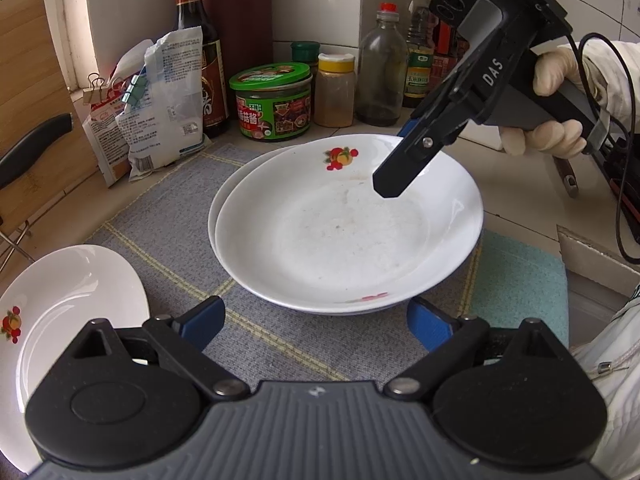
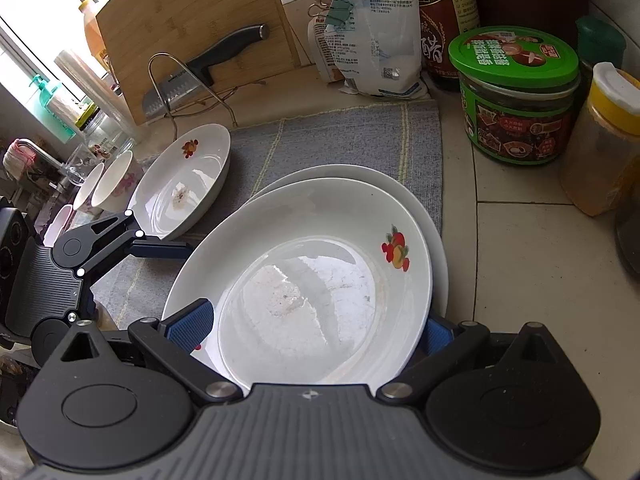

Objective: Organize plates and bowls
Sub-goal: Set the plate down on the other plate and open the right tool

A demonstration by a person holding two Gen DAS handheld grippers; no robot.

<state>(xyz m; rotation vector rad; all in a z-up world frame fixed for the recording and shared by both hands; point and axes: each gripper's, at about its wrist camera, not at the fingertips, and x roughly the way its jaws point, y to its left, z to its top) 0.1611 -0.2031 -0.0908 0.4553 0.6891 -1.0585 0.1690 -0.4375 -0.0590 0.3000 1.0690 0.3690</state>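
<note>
Left gripper: fingers spread, empty, just short of the stacked plates on the grey mat. Right gripper: fingers apart astride the top plate's far rim. Single plate lies leftward; jars stand behind on the surface.

A tiled counter meets white tiled walls at a far corner. Daylight comes through a window at far left. A grey cloth covers part of the counter.
</note>
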